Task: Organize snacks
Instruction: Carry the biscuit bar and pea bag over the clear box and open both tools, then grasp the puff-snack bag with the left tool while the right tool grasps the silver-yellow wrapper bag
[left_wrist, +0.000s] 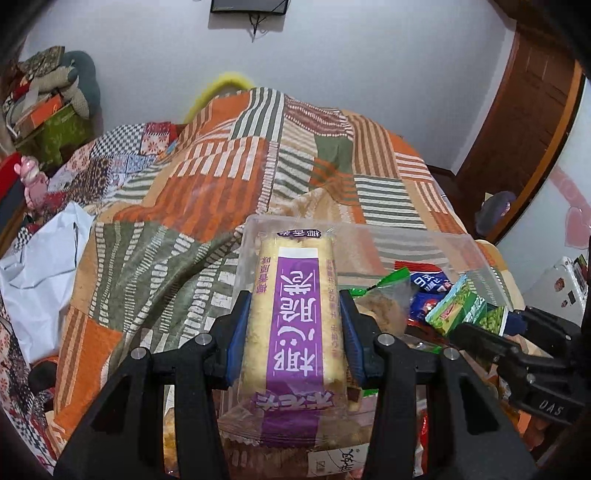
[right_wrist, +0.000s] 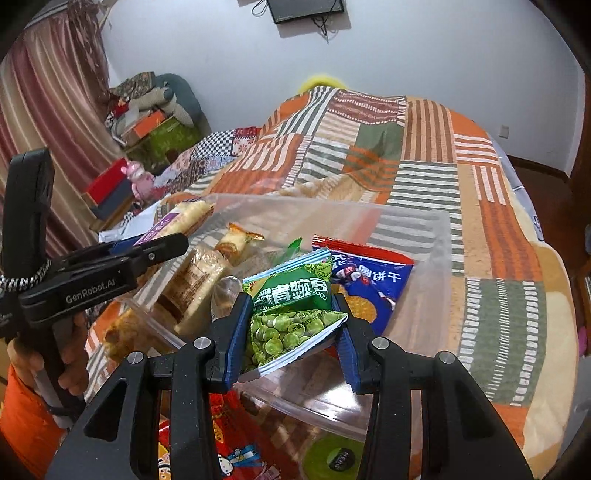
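My left gripper (left_wrist: 293, 306) is shut on a long cream wafer pack with a purple label (left_wrist: 295, 314), held over the left end of a clear plastic bin (left_wrist: 424, 240). My right gripper (right_wrist: 291, 314) is shut on a green pea packet (right_wrist: 295, 310) and holds it above the bin's near wall (right_wrist: 325, 410). A blue and red biscuit bag (right_wrist: 373, 280) lies in the bin behind the peas. The left gripper also shows in the right wrist view (right_wrist: 159, 251), with the purple pack (right_wrist: 177, 221) in it. The right gripper shows in the left wrist view (left_wrist: 476, 332).
The bin stands on a bed with an orange and green patchwork quilt (right_wrist: 424, 147). More wrapped snacks (right_wrist: 199, 280) lie in the bin's left part. A red cartoon bag (right_wrist: 229, 443) and a green lid (right_wrist: 336, 458) lie in front of it. A white bag (left_wrist: 40, 269) lies to the left.
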